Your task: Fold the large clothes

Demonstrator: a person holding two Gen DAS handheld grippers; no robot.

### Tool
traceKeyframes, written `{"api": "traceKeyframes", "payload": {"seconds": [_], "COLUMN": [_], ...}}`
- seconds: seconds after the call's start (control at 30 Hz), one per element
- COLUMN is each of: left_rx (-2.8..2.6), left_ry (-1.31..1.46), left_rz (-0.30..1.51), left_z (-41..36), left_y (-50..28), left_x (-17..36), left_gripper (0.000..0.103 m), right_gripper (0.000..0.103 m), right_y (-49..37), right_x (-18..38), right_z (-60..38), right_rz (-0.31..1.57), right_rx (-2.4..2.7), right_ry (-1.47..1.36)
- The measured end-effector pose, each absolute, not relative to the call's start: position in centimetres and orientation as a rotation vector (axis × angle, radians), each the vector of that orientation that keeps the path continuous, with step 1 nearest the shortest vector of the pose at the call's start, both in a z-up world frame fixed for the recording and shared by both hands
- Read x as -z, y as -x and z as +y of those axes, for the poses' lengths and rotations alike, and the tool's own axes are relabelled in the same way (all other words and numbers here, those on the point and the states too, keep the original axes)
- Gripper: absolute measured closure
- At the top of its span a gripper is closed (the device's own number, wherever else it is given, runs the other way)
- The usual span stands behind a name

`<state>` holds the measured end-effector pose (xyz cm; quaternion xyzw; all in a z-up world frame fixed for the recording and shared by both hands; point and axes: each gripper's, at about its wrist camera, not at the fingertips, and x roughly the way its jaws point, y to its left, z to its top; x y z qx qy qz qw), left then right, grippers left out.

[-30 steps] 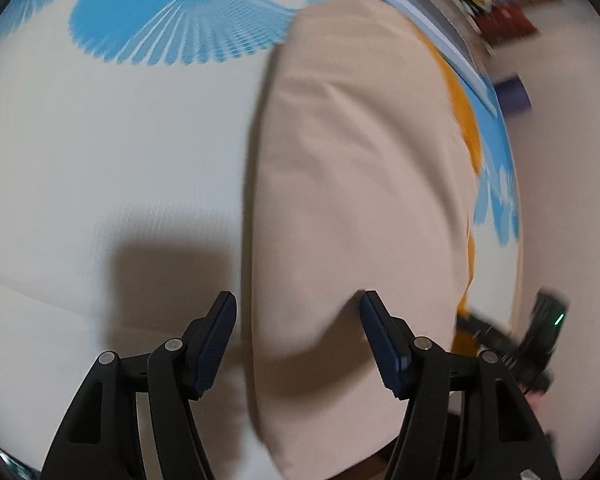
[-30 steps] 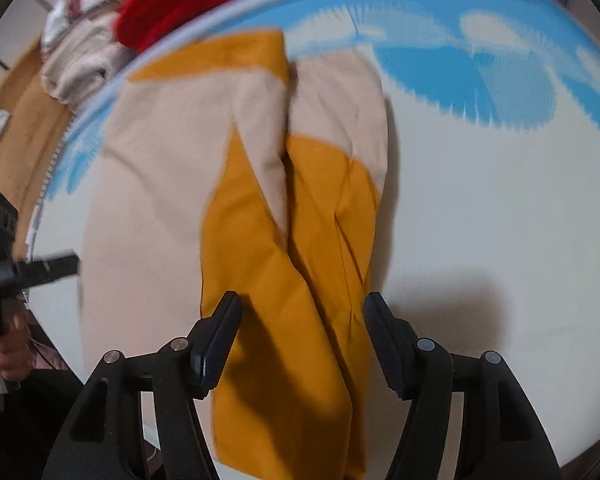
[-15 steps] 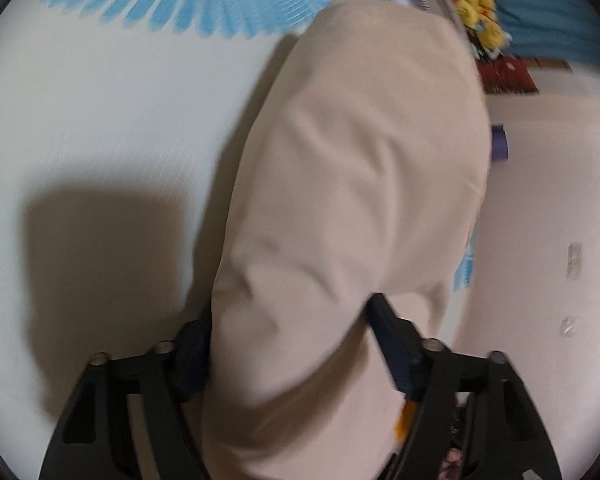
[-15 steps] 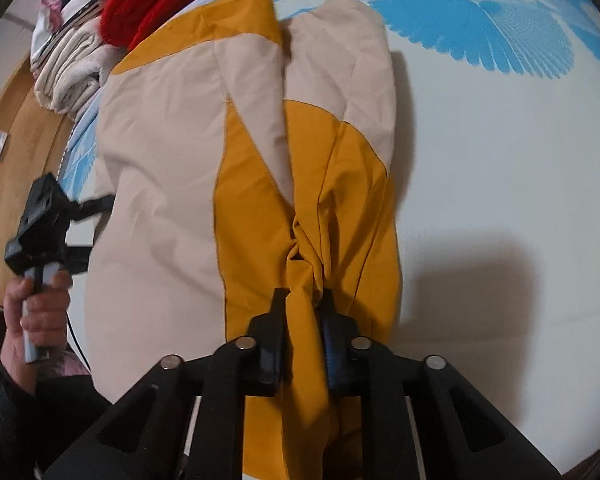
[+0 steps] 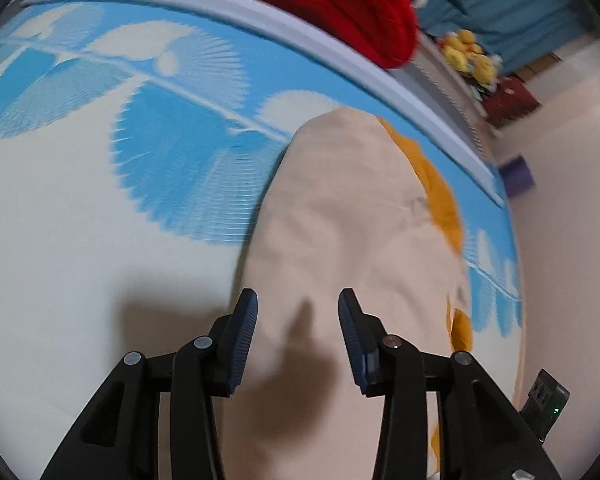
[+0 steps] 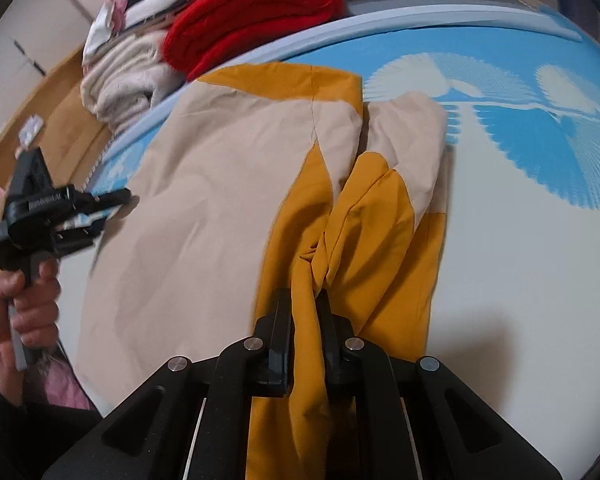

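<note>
A large beige and mustard-yellow garment (image 6: 220, 184) lies spread on a bed with a white and blue leaf-print cover (image 6: 540, 220). My right gripper (image 6: 305, 300) is shut on a bunched fold of the mustard cloth near the front edge. My left gripper (image 5: 298, 312) is open over the beige side of the garment (image 5: 340, 240), with beige cloth lying between its jaws and nothing held. The left gripper also shows in the right wrist view (image 6: 116, 200), held in a hand at the garment's left edge.
A folded red knit (image 6: 252, 12) and a stack of white and cream clothes (image 6: 120, 76) sit at the far edge of the bed. A wooden floor (image 6: 60, 128) lies to the left. A pale wall (image 5: 572, 200) and yellow soft toys (image 5: 468, 56) show at right.
My right gripper closed on the mustard cloth and has kept hold of it. My left gripper was pushed into the beige cloth half a second ago and has since pulled back, still open.
</note>
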<state>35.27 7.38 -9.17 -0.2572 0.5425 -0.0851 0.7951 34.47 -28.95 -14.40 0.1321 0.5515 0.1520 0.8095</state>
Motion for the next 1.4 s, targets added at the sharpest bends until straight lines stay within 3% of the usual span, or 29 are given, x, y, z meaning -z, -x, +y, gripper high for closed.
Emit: {"api": "traceKeyframes", "payload": {"seconds": [0.13, 0.33, 0.43, 0.5, 0.53, 0.57, 0.7, 0.83, 0.97, 1.07, 1.13, 1.23, 1.3, 1.37, 1.4], "left_rx": [0.287, 0.361, 0.377, 0.392, 0.389, 0.398, 0.487, 0.443, 0.445, 0.417, 0.392, 0.281, 0.196, 0.159, 0.146], "left_ry": [0.461, 0.246, 0.4, 0.527, 0.529, 0.507, 0.475, 0.445, 0.415, 0.257, 0.225, 0.044, -0.05, -0.03, -0.009], "left_rz": [1.258, 1.399, 1.434, 1.462, 1.458, 1.455, 1.49, 1.506, 1.503, 1.525, 1.505, 1.374, 1.238, 1.135, 1.093], "left_z": [7.6, 3.8, 4.8, 5.1, 5.0, 4.3, 1.9, 1.7, 1.9, 0.5, 0.3, -0.9, -1.4, -1.1, -1.5], "left_y": [-33.4, -31.3, -30.7, -30.4, -30.4, -30.1, -28.9, -28.1, -27.2, -26.5, -25.8, -23.8, -21.6, -19.0, -17.6], "left_x": [9.8, 12.5, 14.2, 15.5, 15.6, 15.2, 14.6, 14.8, 13.9, 14.8, 13.8, 10.3, 7.7, 5.6, 4.7], "left_gripper": [0.064, 0.037, 0.038, 0.045, 0.047, 0.047, 0.047, 0.044, 0.044, 0.041, 0.041, 0.039, 0.032, 0.015, 0.013], "right_gripper": [0.084, 0.073, 0.071, 0.071, 0.077, 0.094, 0.097, 0.095, 0.077, 0.074, 0.067, 0.065, 0.065, 0.064, 0.061], "right_y": [-34.3, -33.2, -32.5, -31.6, -31.0, -30.6, -29.2, -28.3, -27.9, -27.4, -27.1, -25.7, -24.8, -23.2, -22.6], "right_x": [15.9, 16.3, 16.7, 17.1, 17.1, 16.6, 14.8, 17.0, 17.1, 17.9, 18.7, 18.0, 16.7, 13.7, 12.2], "right_z": [-28.3, -30.6, -30.7, -30.8, -30.7, -30.6, -31.3, -32.2, -32.2, -32.3, -32.4, -33.1, -33.3, -33.4, -33.3], "right_rz": [1.262, 1.317, 1.361, 1.391, 1.397, 1.385, 1.354, 1.473, 1.491, 1.53, 1.559, 1.555, 1.515, 1.387, 1.326], "right_rx": [-0.277, -0.26, -0.262, -0.268, -0.275, -0.287, -0.289, -0.22, -0.198, -0.203, -0.195, -0.112, -0.028, 0.063, 0.075], "right_ry": [-0.25, -0.309, -0.316, -0.311, -0.291, -0.275, -0.289, -0.224, -0.192, -0.152, -0.092, -0.049, 0.002, 0.034, 0.014]}}
